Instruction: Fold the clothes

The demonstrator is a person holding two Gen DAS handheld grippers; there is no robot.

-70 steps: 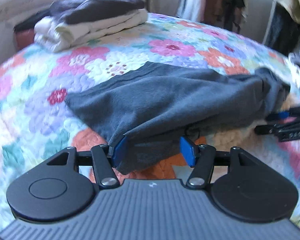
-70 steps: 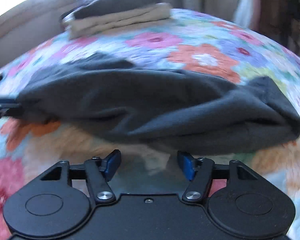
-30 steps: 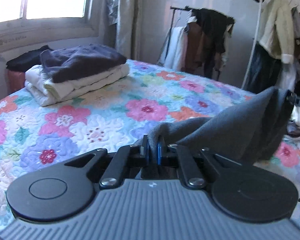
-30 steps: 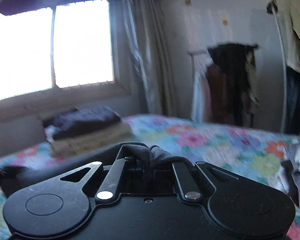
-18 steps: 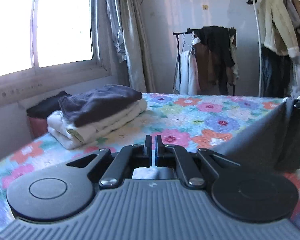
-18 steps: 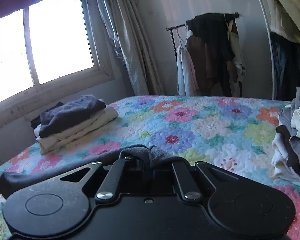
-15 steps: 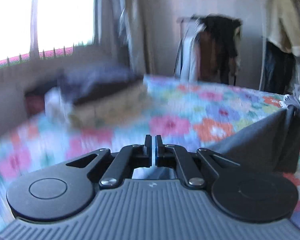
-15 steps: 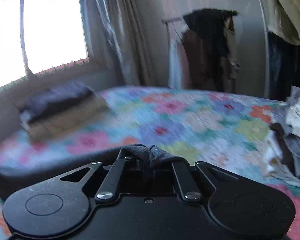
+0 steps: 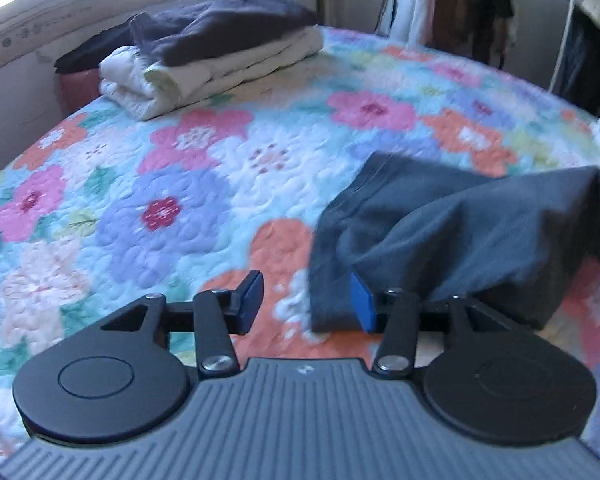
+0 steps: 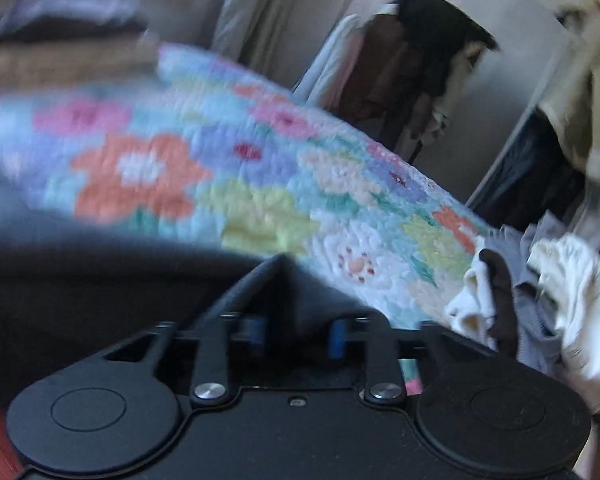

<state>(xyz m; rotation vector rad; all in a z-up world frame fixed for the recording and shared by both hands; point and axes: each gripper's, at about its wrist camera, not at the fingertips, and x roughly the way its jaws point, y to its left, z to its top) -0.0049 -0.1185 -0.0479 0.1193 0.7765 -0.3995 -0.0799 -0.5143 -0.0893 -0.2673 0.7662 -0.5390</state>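
No readable words, labels, brand names or numbers show in either view. The only mark is a small pale emblem on the ribbed grey plastic housing of the left gripper (image 9: 305, 304), just behind its fingers, and it is too small and blurred to make out.

One grey garment (image 9: 460, 220), two grippers (image 9: 306, 300)

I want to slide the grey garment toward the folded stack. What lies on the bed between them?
Only bare floral quilt between the grey garment and the folded stack, as the left wrist view shows.
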